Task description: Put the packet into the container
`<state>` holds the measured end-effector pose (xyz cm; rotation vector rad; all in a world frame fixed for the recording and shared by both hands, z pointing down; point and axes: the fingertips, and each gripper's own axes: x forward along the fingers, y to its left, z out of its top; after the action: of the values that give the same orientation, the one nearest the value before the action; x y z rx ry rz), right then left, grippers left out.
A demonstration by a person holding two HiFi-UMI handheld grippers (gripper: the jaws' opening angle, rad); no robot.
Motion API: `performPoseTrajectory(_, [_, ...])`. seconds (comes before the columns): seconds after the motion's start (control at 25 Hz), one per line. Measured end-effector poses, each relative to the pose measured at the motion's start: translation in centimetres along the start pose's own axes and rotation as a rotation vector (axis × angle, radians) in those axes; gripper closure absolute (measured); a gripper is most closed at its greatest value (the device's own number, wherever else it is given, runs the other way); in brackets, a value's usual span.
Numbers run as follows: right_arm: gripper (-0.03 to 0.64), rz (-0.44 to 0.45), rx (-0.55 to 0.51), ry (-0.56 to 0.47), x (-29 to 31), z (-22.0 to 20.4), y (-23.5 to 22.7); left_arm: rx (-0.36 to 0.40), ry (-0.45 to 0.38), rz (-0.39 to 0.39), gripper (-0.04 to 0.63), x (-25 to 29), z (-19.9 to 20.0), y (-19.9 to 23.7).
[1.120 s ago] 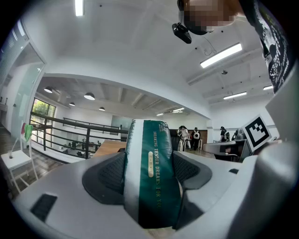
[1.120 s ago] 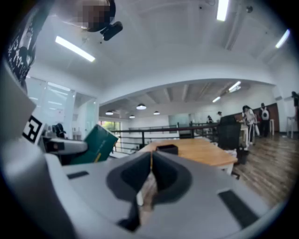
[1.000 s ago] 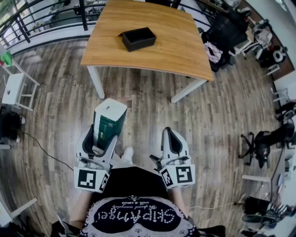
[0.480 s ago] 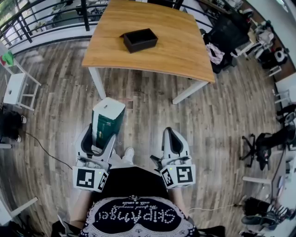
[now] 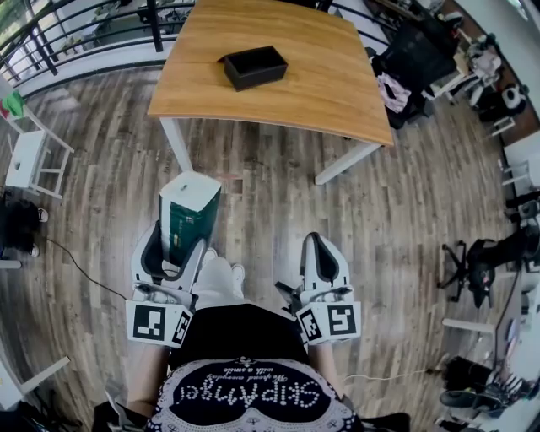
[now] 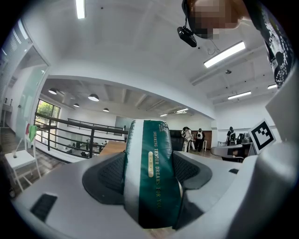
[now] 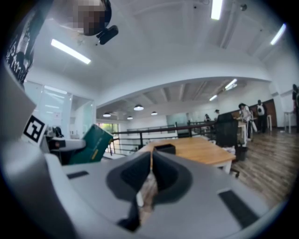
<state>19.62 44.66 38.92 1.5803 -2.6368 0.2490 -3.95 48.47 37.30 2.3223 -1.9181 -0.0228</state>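
Observation:
A green and white packet (image 5: 187, 216) stands upright between the jaws of my left gripper (image 5: 173, 253), which is shut on it. In the left gripper view the packet (image 6: 150, 175) fills the gap between both dark pads. The black open container (image 5: 254, 67) rests on the wooden table (image 5: 321, 80), well ahead of both grippers. My right gripper (image 5: 320, 260) is shut and holds nothing. In the right gripper view its jaws meet in front of the table (image 7: 201, 148), with the container (image 7: 164, 148) small beyond them and the packet (image 7: 92, 144) at the left.
A white chair (image 5: 29, 160) stands at the left by a black railing (image 5: 76, 25). Chairs, bags and clutter (image 5: 422, 59) crowd the right side. The person's shoe (image 5: 221, 278) shows between the grippers on the wood-plank floor (image 5: 270, 202).
The left gripper and the packet have shifted slightly left and the shoe has come forward between the grippers. The table sits a little nearer in view.

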Motion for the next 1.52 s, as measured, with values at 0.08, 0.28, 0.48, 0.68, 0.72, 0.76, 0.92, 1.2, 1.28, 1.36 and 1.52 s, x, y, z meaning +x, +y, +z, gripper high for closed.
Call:
performPoseTrajectory(0.08, [0.583,-0.001,0.003,0.004,0.1,-0.2,-0.1,-0.006,0.002,0.004,0.253,0.2,-0.2,0.2])
performPoseTrajectory(0.28, [0.583,0.004,0.005,0.010,1.1,0.0,-0.3,-0.024,0.010,0.003,0.253,1.5,-0.3,0.9])
performPoseTrajectory(0.48, [0.582,-0.003,0.010,0.029,3.0,-0.2,-0.4,-0.036,0.022,-0.017,0.253,3.7,-0.4,1.9])
performPoseTrajectory(0.68, [0.583,-0.021,0.009,0.035,6.4,0.2,-0.8,-0.042,0.014,-0.047,0.253,7.2,0.1,3.8])
performPoseTrajectory(0.72, [0.583,-0.028,0.010,0.036,7.2,0.4,-1.0,-0.042,0.012,-0.052,0.253,8.0,0.4,4.3])
performPoseTrajectory(0.76, [0.583,-0.034,0.011,0.035,8.0,0.7,-1.0,-0.040,0.010,-0.058,0.253,8.8,0.7,4.8])
performPoseTrajectory(0.92, [0.582,-0.046,0.012,0.025,11.5,2.1,-0.9,-0.039,0.000,-0.090,0.255,12.1,2.0,6.7])
performPoseTrajectory(1.2, [0.583,-0.050,0.003,-0.003,16.4,4.1,0.0,-0.039,-0.033,-0.141,0.255,16.2,4.0,9.1])
performPoseTrajectory(1.28, [0.583,-0.057,0.008,0.001,17.3,3.8,0.0,-0.037,-0.041,-0.146,0.255,17.0,4.2,9.8])
performPoseTrajectory(1.36, [0.582,-0.067,0.014,0.007,17.9,3.4,0.1,-0.036,-0.043,-0.146,0.255,17.4,4.2,10.5])
performPoseTrajectory(1.52, [0.583,-0.071,0.023,0.015,19.1,3.2,0.5,-0.035,-0.038,-0.126,0.255,17.8,4.2,12.4])
